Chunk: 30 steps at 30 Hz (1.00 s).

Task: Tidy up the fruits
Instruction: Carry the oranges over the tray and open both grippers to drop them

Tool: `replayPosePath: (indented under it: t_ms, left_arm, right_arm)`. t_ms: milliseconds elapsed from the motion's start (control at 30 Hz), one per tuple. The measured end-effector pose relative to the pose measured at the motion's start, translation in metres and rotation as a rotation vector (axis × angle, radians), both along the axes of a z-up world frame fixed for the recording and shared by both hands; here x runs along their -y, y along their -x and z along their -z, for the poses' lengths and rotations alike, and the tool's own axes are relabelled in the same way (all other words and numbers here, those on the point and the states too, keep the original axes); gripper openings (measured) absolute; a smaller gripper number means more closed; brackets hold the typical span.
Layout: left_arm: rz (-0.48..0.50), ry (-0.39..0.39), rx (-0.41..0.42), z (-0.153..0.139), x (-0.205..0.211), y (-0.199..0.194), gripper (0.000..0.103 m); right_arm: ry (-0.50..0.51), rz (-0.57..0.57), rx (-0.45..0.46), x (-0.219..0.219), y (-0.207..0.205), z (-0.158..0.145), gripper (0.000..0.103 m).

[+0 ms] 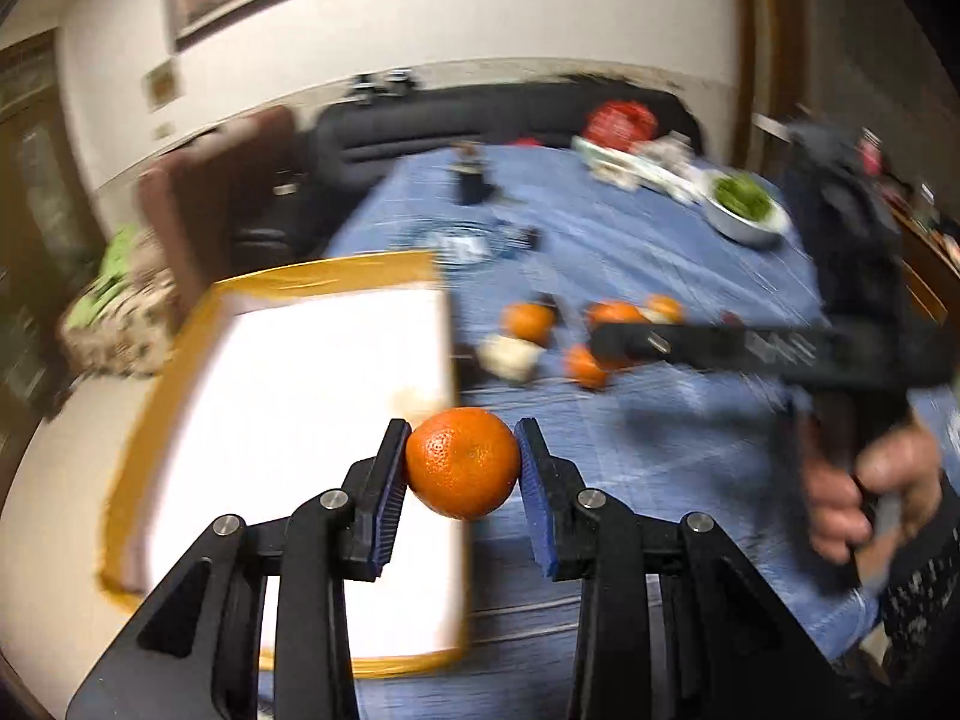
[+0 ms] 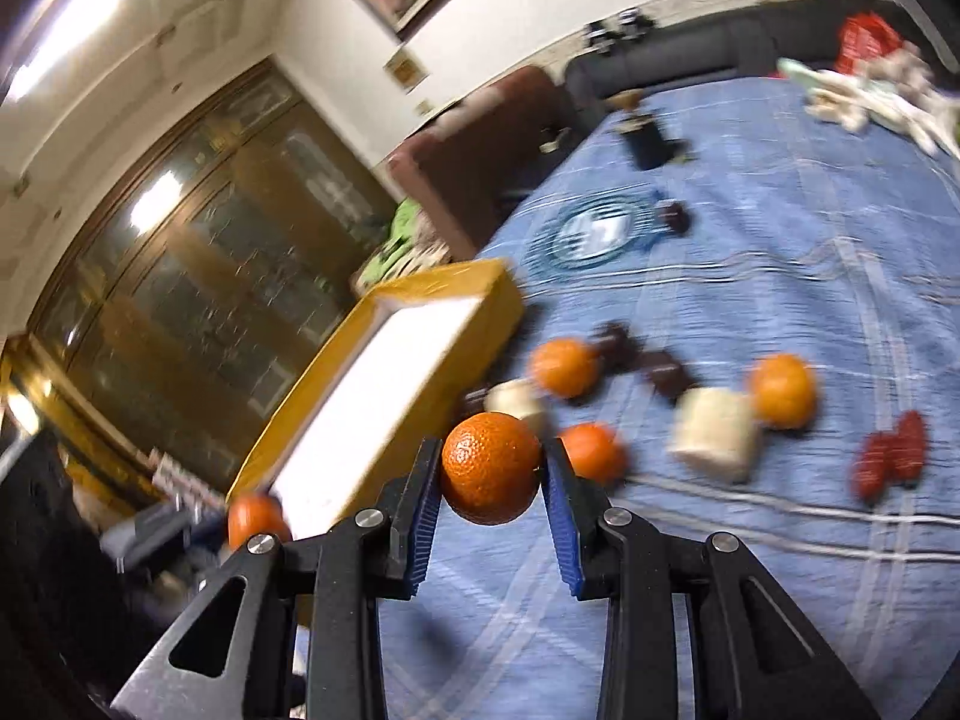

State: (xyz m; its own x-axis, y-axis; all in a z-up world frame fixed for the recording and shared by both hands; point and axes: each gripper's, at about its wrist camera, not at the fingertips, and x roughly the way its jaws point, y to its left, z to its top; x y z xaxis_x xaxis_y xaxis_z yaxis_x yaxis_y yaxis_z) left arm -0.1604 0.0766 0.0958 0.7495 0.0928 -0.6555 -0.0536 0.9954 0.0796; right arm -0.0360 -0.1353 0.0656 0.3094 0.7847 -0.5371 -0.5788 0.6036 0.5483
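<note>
My left gripper (image 1: pixel 462 462) is shut on an orange (image 1: pixel 461 461) and holds it above the right edge of a yellow box with a white inside (image 1: pixel 300 420). My right gripper (image 2: pixel 491 468) is shut on another orange (image 2: pixel 491 467), in the air beside the same box (image 2: pixel 372 396). Three more oranges (image 2: pixel 564 366) (image 2: pixel 783 389) (image 2: pixel 591 453) lie on the blue tablecloth (image 2: pixel 780 276). The left gripper's orange (image 2: pixel 255 517) shows at the box's near corner in the right wrist view. The right gripper's black body (image 1: pixel 750 348) crosses the left wrist view.
White blocks (image 2: pixel 714 435), dark brown pieces (image 2: pixel 666 375) and red fruits (image 2: pixel 891 459) lie among the oranges. A glass dish (image 2: pixel 594 231), a dark jar (image 2: pixel 645 141), a bowl of greens (image 1: pixel 744 207) and clutter stand farther back. A chair (image 1: pixel 216 204) and sofa lie beyond the table.
</note>
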Motion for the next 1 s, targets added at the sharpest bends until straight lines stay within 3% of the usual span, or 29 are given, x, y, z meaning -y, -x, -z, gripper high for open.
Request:
replayPosePath:
  t_ms: [200,367,500,633,767,800,867,1000]
  left_arm:
    - [-0.171,-0.015,-0.008,0.008,-0.057,0.006,0.033]
    - [-0.246,-0.020,-0.043,0.026,-0.086,0.008,0.033]
    - [-0.271,-0.019,-0.086,0.043,-0.095,0.003,0.033]
    - [-0.289,-0.031,-0.096,0.047,-0.098,0.004,0.034]
    - [-0.325,-0.060,-0.097,0.043,-0.102,0.004,0.035]
    - [-0.329,-0.073,-0.097,0.041,-0.102,0.003,0.038]
    - [-0.340,-0.110,-0.073,0.034,-0.098,0.003,0.055]
    - [-0.279,-0.187,0.020,0.009,-0.074,0.000,0.059]
  right_arm:
    - [0.020,-0.140,0.053,-0.081,0.032,-0.019,0.033]
    - [0.072,-0.200,0.016,-0.138,0.041,-0.003,0.034]
    - [0.155,-0.191,-0.003,-0.159,0.044,0.015,0.036]
    - [0.213,-0.190,0.043,-0.164,0.052,0.015,0.036]
    - [0.214,-0.168,0.063,-0.157,0.054,0.007,0.052]
    - [0.213,-0.159,0.083,-0.152,0.056,0.003,0.054]
    - [0.197,-0.143,0.120,-0.139,0.058,-0.009,0.054]
    - [0.165,-0.059,0.169,-0.096,0.056,-0.034,0.061]
